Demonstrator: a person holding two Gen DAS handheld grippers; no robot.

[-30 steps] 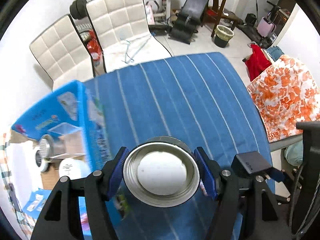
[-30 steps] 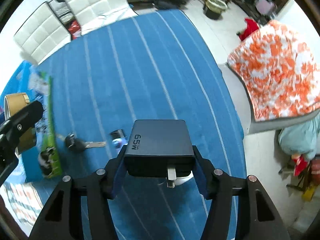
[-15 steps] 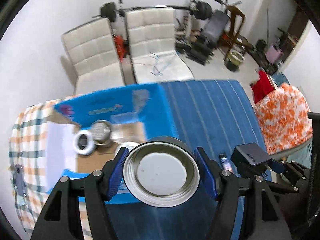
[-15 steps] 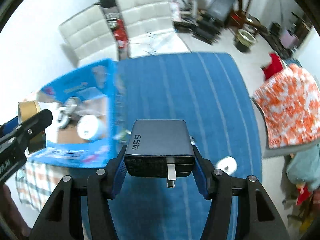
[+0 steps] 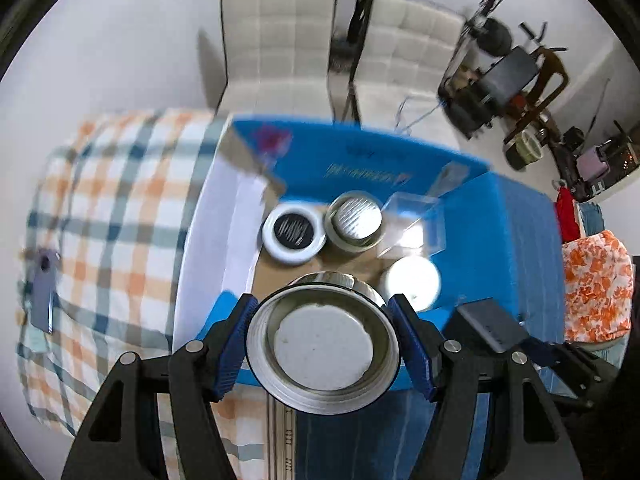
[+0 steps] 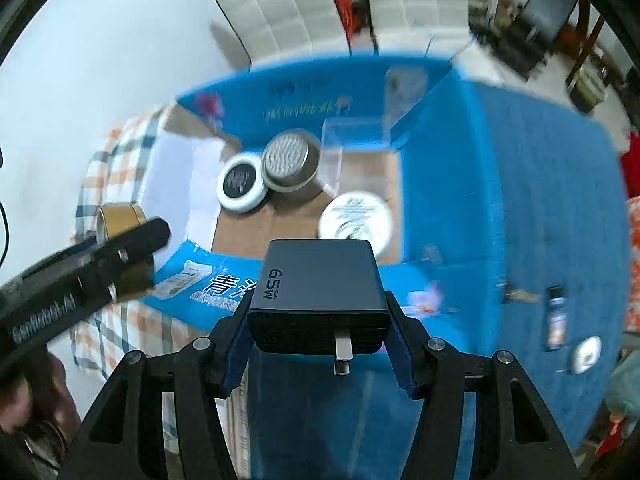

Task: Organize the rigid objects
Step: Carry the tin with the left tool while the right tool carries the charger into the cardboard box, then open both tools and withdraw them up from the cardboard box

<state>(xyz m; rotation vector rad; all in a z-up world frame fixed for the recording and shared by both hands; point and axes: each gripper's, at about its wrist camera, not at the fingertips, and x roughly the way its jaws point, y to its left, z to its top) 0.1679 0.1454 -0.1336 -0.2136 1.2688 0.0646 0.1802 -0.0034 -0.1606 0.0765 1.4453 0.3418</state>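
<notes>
With both tongs hovering over the open blue box [image 5: 472, 208], the left gripper [image 5: 323, 344] is clamping a metal lid [image 5: 323, 344] and the right gripper [image 6: 318, 316] a dark charger [image 6: 318, 288], so each should be lowered onto bare cardboard beyond its tips, clear of the round tins [image 5: 354, 222].

Two white quilted chairs [image 5: 340, 40] stand side by side against the wall, just beyond the far edge of the surface. A checked orange-and-blue cloth [image 5: 108, 216] covers the surface's left end and a blue striped cloth [image 6: 540, 184] its right. Off the right edge lies an orange flowered fabric [image 5: 596, 288]. Farther back stands what looks like blurred exercise gear [image 5: 500, 68].
</notes>
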